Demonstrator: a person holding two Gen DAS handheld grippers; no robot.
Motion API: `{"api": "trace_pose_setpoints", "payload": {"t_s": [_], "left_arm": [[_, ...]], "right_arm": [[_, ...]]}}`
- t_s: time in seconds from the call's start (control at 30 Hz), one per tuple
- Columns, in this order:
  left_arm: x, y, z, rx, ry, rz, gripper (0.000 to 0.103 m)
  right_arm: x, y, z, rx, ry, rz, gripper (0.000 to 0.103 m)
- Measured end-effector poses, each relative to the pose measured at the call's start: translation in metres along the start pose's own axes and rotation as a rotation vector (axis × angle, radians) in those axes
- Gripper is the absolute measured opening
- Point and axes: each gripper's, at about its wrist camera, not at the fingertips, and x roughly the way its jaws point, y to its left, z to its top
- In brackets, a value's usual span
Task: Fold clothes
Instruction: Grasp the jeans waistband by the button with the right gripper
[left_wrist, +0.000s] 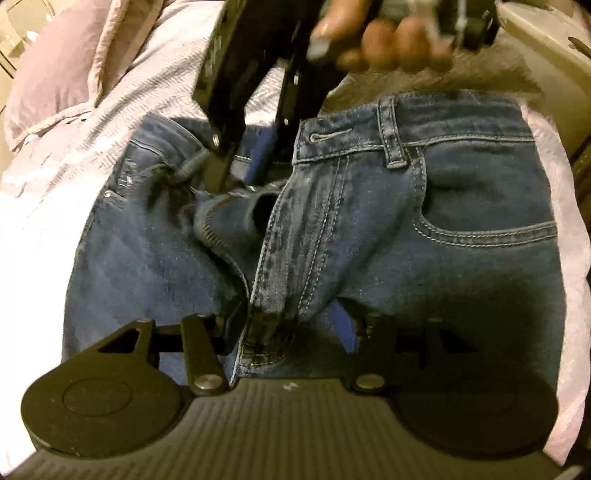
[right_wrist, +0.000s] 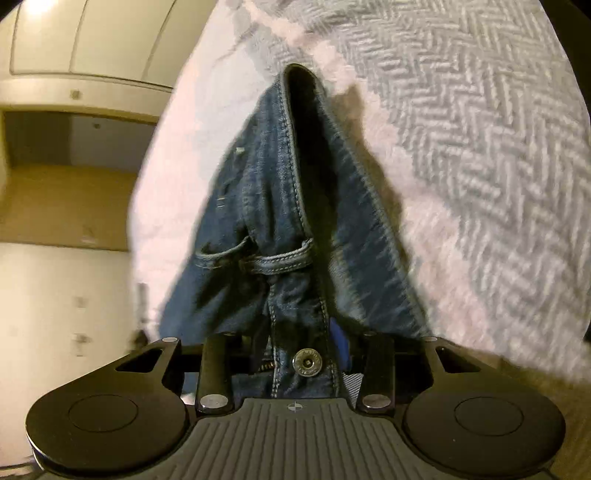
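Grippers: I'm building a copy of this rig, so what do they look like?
Both grippers, left and right, look alike: matte black, a ribbed grey plate between two round discs, silver pivot screws, blue finger pads. The right one has a small crosshair mark. No sleeve shows.
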Motion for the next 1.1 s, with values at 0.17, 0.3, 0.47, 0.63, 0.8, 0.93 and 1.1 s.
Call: {"api": "trace_pose_setpoints", "payload": {"t_s": [0.17, 0.3, 0.47, 0.63, 0.8, 0.93, 1.1], "left_arm": [[0.005, 0.003, -0.004, -0.005, -0.006, -0.013, 0.049], [0.010, 0.005, -0.005, -0.011, -0.009, -0.031, 0.049], [0.017, 0.008, -0.002, -0.011, -0.015, -0.039, 0.049], [0.014, 0.005, 0.000, 0.009, -0.032, -0.024, 0.049], [0.009, 0.004, 0.013, 0.018, -0.094, -0.022, 0.054], [0.020, 0.004, 0.024, 0.016, -0.080, -0.057, 0.055], [0.019, 0.007, 0.021, 0.006, -0.062, -0.076, 0.056]], "right_arm": [[-0.013, -0.012, -0.003, 0.065, -0.026, 0.127, 0.041], [-0.021, -0.019, -0.004, 0.125, -0.065, 0.329, 0.041], [-0.009, -0.010, -0.001, 0.054, -0.054, 0.241, 0.041], [0.008, -0.003, -0.001, -0.004, -0.052, 0.020, 0.014], [-0.036, 0.024, -0.002, -0.206, -0.135, -0.147, 0.003], [-0.043, 0.010, -0.003, -0.246, -0.087, -0.206, 0.002], [-0.050, 0.002, -0.014, -0.227, -0.105, -0.241, 0.009]]}}
